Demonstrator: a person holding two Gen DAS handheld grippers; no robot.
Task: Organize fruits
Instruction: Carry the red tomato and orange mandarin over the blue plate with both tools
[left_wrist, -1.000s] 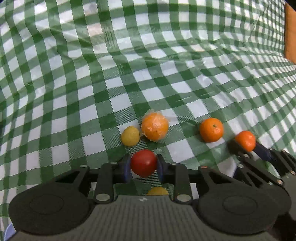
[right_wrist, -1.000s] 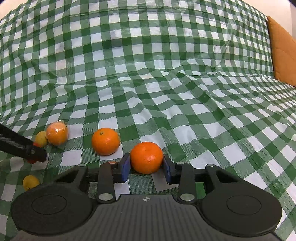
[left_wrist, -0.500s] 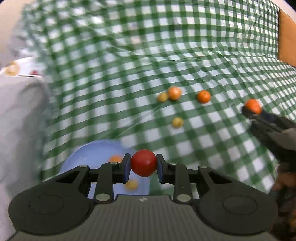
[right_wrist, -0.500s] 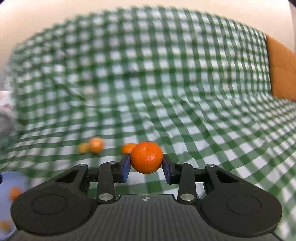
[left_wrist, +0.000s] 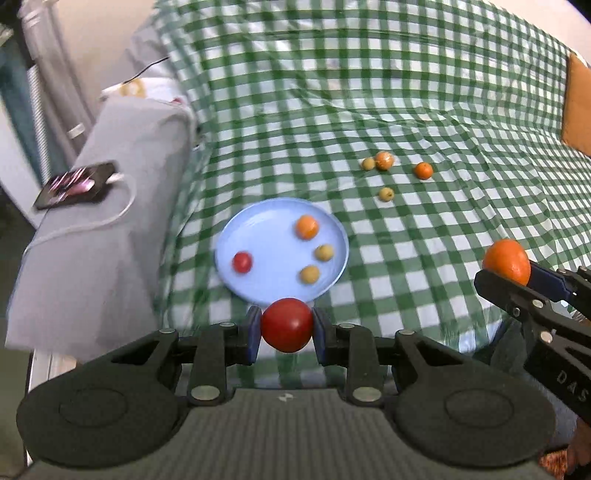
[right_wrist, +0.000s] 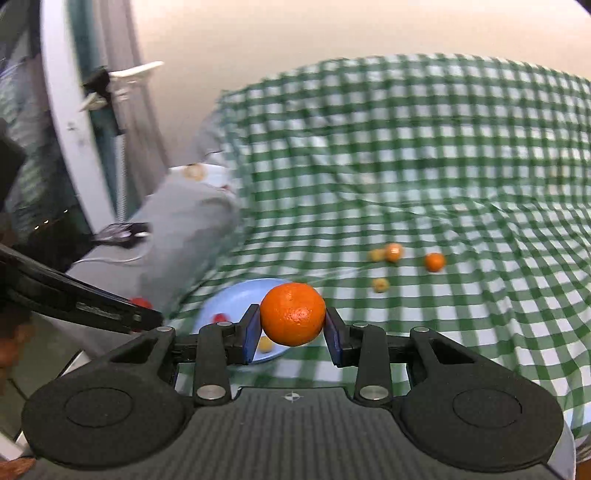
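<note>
Two fruits ride in the air at once: the left gripper (left_wrist: 287, 334) has its jaws closed on a red tomato (left_wrist: 287, 325), and the right gripper (right_wrist: 292, 334) has its jaws clamped on an orange (right_wrist: 293, 314). Ahead of and below both lies the blue plate (left_wrist: 258, 291), resting on the green checked cloth (left_wrist: 406, 92) near its left edge, beside a grey cushion (left_wrist: 122, 177) that carries a phone (left_wrist: 75, 186).

From the left wrist view the tomato hangs just short of the plate's near rim, almost centred on it, so that hand looks the nearer of the two and likely needs only a short push forward and down. The orange sits off to the right of the plate in that same view (its holder would have to swing leftward to reach it). Round fruit offers no long axis to align.

Already on the plate are a small tomato (left_wrist: 242, 262), a small orange (left_wrist: 307, 227) and two yellow fruits (left_wrist: 317, 264). Four more fruits (left_wrist: 395, 173) wait farther out, toward the middle of the cloth.
</note>
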